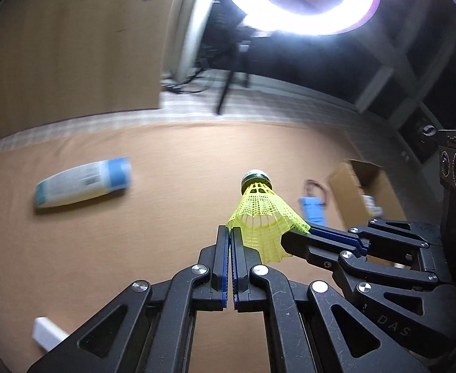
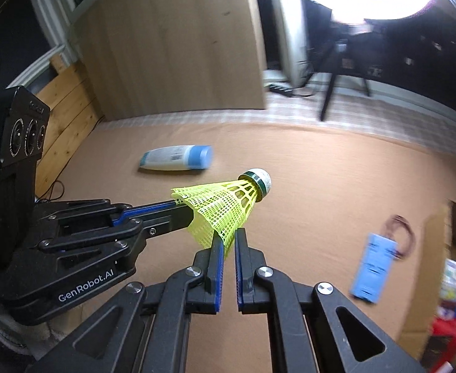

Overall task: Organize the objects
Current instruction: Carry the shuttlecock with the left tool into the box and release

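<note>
Motion blur softens most of the scene, so the label print cannot be read on the one white plastic bottle with a blue cap (image 1: 83, 183), which lies on its side at the far left of the tan cloth-covered worktop (image 1: 165, 217). One white block (image 1: 46, 334) at the near left is cut off by the left gripper (image 1: 230, 231). One open brown cardboard box (image 1: 352, 192) at the right hides most of its contents. Near it lie one flat light-blue packet (image 2: 372, 267) and one reddish-brown loop (image 2: 402, 236). One yellow mesh shuttlecock with a green-banded white cork tip (image 1: 262, 214) is held above the worktop, cork pointing away. The left jaws are almost fully closed, pinching its skirt rim. The right gripper (image 2: 229, 236) has its jaws narrowly parted, clamping the other side of the skirt.
</note>
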A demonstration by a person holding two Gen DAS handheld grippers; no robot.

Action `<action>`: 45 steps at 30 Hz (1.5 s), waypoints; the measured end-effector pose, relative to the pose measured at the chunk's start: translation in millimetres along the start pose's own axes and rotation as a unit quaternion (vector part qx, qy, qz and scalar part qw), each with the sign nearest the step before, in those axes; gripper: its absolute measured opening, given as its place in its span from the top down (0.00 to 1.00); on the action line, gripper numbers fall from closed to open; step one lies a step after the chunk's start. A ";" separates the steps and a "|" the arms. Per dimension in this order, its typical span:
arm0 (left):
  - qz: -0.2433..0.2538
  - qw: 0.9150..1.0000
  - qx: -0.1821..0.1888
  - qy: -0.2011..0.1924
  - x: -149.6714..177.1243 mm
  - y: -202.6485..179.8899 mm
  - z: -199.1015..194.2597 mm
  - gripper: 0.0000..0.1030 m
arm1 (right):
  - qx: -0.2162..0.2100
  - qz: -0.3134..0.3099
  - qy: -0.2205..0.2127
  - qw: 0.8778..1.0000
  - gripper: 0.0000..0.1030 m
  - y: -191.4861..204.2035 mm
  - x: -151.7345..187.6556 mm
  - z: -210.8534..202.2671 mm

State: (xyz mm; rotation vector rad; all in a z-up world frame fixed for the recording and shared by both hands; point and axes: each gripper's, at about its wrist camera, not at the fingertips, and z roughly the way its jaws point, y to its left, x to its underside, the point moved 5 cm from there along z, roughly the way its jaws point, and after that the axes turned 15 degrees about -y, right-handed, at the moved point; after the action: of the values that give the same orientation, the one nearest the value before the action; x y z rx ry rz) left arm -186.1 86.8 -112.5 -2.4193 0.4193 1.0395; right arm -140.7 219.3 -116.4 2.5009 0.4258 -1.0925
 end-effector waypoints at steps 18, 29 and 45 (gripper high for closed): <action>0.092 0.987 0.131 0.025 16.6 -221.3 53.4 0.99 | 0.126 0.097 -0.054 0.986 0.94 -166.3 22.3 -133.6; 0.123 0.978 0.162 0.043 29.6 -294.3 79.3 0.99 | 0.178 0.133 -0.066 0.973 0.94 -224.6 41.8 -172.7; 0.098 0.983 0.147 0.046 24.8 -283.0 76.9 0.64 | 0.189 0.153 -0.072 0.967 0.58 -234.0 47.9 -182.4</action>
State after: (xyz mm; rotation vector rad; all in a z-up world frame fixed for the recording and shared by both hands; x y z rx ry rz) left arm -88.7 363.7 -92.4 -2.1984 0.7974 0.8748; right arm -91.1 514.4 -88.7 2.6584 -0.2289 -1.3102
